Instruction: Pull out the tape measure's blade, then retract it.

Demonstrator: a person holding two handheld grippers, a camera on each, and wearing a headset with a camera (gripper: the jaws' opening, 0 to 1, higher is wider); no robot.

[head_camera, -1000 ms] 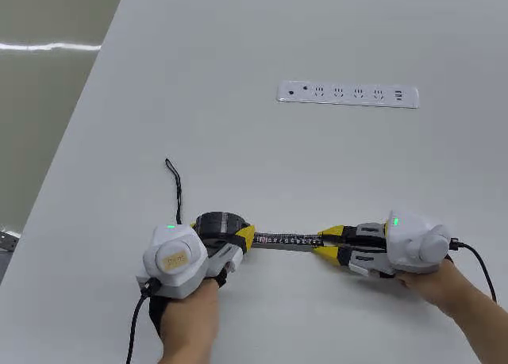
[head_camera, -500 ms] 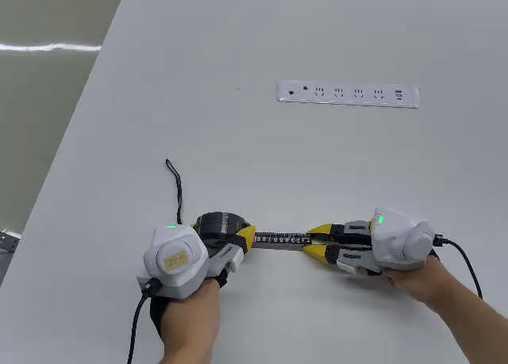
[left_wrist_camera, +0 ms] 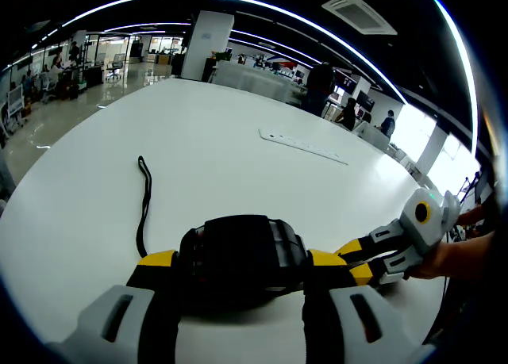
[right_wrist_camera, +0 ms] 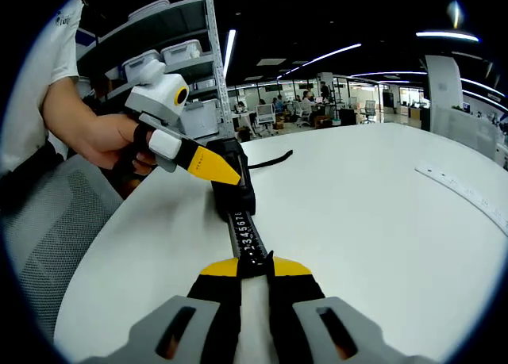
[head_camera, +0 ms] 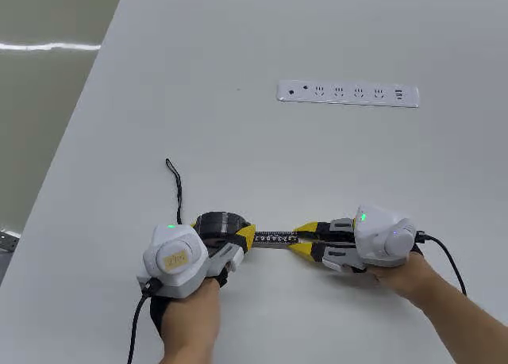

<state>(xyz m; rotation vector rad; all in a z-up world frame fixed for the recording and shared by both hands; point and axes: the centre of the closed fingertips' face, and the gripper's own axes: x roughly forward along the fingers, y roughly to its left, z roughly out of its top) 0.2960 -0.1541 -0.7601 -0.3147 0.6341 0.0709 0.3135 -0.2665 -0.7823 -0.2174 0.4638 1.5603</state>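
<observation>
A black tape measure case (head_camera: pixel 221 224) rests on the white table (head_camera: pixel 262 158), and my left gripper (head_camera: pixel 238 242) is shut on it; the left gripper view has the case (left_wrist_camera: pixel 240 257) clamped between the yellow-tipped jaws. A short length of blade (head_camera: pixel 275 239) runs right from the case. My right gripper (head_camera: pixel 300 240) is shut on the blade's end, and in the right gripper view the numbered blade (right_wrist_camera: pixel 245 235) leads from the jaws back to the case (right_wrist_camera: pixel 236 178). A black wrist strap (head_camera: pixel 176 185) trails away from the case.
A white power strip (head_camera: pixel 348 93) lies farther back on the table. The table's left edge (head_camera: pixel 75 134) drops to a grey floor. Cables run from both grippers toward me. People and shelving stand in the background of the gripper views.
My right gripper has moved left toward the case, still holding the blade's end, so the exposed blade is shorter. The left gripper and case have stayed put.
</observation>
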